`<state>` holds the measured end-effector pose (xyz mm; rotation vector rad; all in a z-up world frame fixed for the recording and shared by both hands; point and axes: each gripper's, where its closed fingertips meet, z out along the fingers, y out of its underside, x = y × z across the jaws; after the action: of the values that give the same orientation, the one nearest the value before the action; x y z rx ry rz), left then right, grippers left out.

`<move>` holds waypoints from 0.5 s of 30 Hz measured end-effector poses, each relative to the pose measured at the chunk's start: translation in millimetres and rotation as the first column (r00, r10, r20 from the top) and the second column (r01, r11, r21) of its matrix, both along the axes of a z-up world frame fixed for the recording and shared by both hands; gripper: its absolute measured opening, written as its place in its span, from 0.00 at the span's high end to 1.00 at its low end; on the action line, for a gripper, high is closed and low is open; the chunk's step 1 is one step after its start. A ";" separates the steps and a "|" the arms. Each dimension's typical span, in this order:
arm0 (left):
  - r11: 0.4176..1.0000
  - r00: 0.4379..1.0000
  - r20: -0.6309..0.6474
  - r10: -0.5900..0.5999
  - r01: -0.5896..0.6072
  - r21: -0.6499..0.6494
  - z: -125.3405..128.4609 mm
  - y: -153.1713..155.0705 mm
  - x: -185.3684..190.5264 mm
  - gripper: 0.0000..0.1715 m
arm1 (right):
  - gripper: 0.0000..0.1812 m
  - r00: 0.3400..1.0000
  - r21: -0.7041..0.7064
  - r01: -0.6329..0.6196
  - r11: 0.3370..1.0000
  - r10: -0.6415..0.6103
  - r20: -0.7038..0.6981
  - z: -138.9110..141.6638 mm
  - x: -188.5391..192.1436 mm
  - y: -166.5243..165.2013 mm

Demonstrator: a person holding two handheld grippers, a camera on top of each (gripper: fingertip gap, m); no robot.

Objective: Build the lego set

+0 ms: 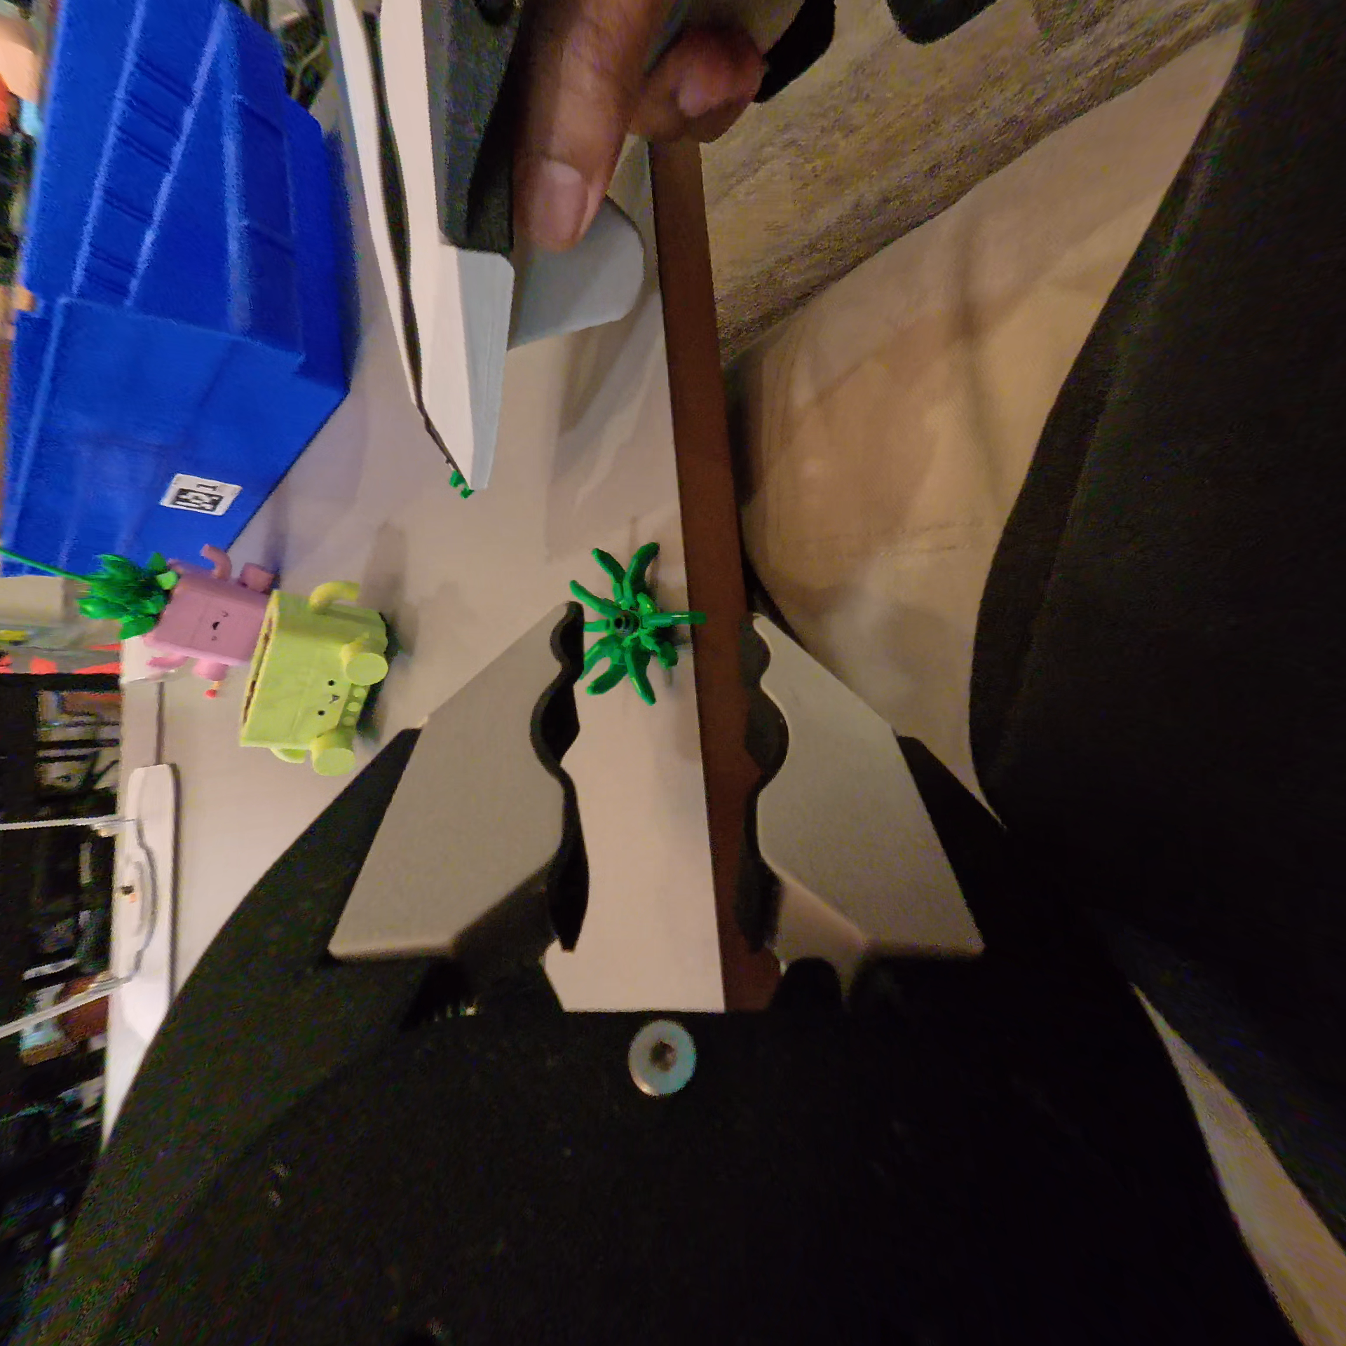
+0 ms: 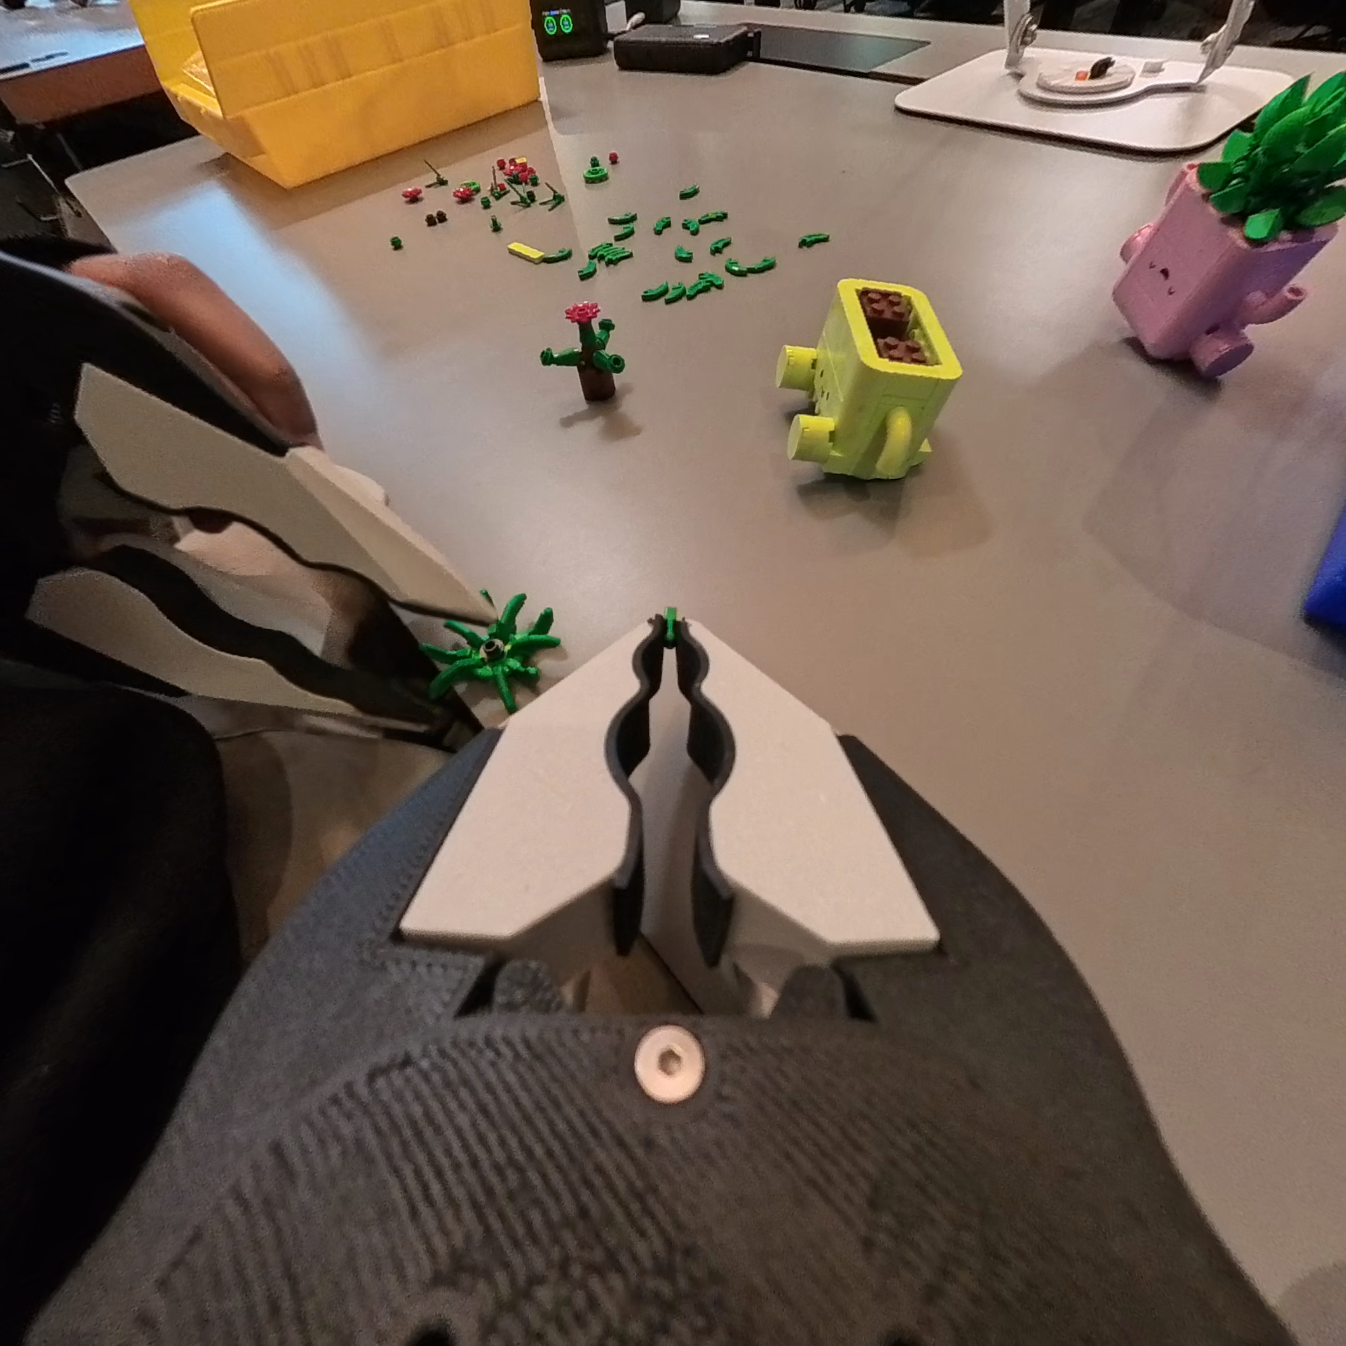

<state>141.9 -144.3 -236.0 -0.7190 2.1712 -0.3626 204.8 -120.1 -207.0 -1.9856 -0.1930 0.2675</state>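
Note:
A green spiky leaf cluster [image 1: 632, 625] lies on the grey table [image 1: 451, 583] close to its front edge. My left gripper [image 1: 666, 626] is open, its fingertips on either side of the cluster without closing on it. The cluster [image 2: 495, 648] and the left gripper [image 2: 473, 677] also show in the right wrist view. My right gripper [image 2: 668, 641] is shut on a small green leaf piece [image 2: 668, 628], held just above the table to the right of the cluster. Its tip with the leaf piece [image 1: 460, 484] shows in the left wrist view.
A lime pot [image 2: 867, 379] with brown bricks inside, a pink pot [image 2: 1224, 291] with green leaves, and a small cactus with a red flower [image 2: 586, 349] stand further back. Loose green and red pieces [image 2: 655, 248], a yellow bin [image 2: 349, 80], a white stand [image 2: 1078, 95], a blue bin [image 1: 167, 291]. The lime pot [image 2: 867, 379] is about 11 centimeters from my right fingertips. It is also in sight in the left wrist view [image 1: 290, 631].

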 end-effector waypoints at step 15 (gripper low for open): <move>0.993 0.997 0.045 -0.065 0.060 0.103 -4.6 -1.2 0.4 0.90 | 0.99 1.000 0.005 0.000 1.000 0.000 -0.005 0.2 0.6 0.1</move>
<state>142.3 -145.5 -240.6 -0.5814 2.1531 -0.2969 205.4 -119.9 -206.9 -1.9797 -0.1903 0.2713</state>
